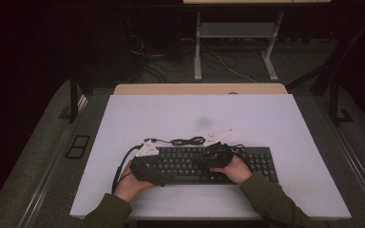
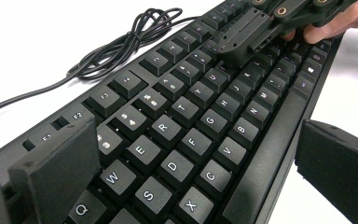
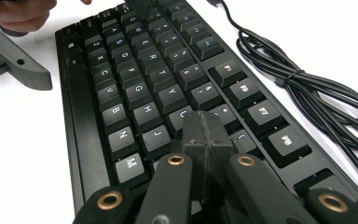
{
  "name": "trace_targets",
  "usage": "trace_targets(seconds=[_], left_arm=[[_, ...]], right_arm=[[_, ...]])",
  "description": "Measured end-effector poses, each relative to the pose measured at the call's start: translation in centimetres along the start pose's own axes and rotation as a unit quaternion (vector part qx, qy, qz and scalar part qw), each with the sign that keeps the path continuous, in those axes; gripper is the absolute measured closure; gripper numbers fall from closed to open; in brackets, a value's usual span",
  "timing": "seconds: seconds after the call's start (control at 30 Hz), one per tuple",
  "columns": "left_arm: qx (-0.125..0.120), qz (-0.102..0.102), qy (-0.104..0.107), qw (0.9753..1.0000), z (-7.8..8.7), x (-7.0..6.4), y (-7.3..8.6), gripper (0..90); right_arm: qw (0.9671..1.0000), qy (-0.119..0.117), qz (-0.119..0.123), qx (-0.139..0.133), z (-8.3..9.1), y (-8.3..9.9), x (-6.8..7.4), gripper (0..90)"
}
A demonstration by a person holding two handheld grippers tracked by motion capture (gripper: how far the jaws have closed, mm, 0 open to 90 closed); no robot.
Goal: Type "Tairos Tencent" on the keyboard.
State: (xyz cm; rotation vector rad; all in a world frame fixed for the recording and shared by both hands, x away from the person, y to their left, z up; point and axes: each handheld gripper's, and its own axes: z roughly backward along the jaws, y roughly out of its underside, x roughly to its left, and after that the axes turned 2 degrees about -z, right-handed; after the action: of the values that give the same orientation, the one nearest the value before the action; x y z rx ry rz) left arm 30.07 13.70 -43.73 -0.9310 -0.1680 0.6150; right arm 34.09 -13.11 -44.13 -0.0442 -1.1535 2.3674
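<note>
Dark rm; white table (image 1: 266, 114); grey floor (image 1: 38, 156), metal frame (image 1: 197, 47) behind.
</note>
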Motion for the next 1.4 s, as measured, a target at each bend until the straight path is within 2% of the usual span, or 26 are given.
trace_targets(seconds=[0.3, 0.83, 1.2, 1.27, 1.3, 1.4], left_arm=[[0.001, -0.001, 0.001, 1.0, 0.0, 0.0, 0.0, 0.0], [-0.001, -0.003, -0.001, 1.0, 0.0, -0.1, -0.1, 0.0], [-0.006, -0.006, -0.006, 0.9999, 0.0, 0.1, -0.5, 0.1], [-0.01, -0.005, -0.008, 0.9999, 0.0, 0.2, -0.6, 2.2], [-0.011, -0.006, -0.009, 0.9999, 0.1, 0.3, -0.6, 2.2], [-0.015, -0.005, -0.013, 0.9998, 0.1, 0.4, -0.7, 3.5]], right_arm=[[1.0, 0.0, -0.002, 0.001, 0.1, -0.1, 0.0, 89.4], [0.9999, -0.003, -0.003, -0.015, 0.8, -0.4, 0.0, 89.0], [0.9996, -0.002, -0.013, -0.025, 1.2, -0.5, -0.2, 72.7], [0.9994, -0.002, -0.017, -0.028, 1.2, -0.5, -0.4, 64.8], [0.9994, -0.002, -0.017, -0.028, 1.2, -0.5, -0.4, 64.8], [0.9993, -0.003, -0.022, -0.03, 1.2, -0.5, -0.5, 55.5]])
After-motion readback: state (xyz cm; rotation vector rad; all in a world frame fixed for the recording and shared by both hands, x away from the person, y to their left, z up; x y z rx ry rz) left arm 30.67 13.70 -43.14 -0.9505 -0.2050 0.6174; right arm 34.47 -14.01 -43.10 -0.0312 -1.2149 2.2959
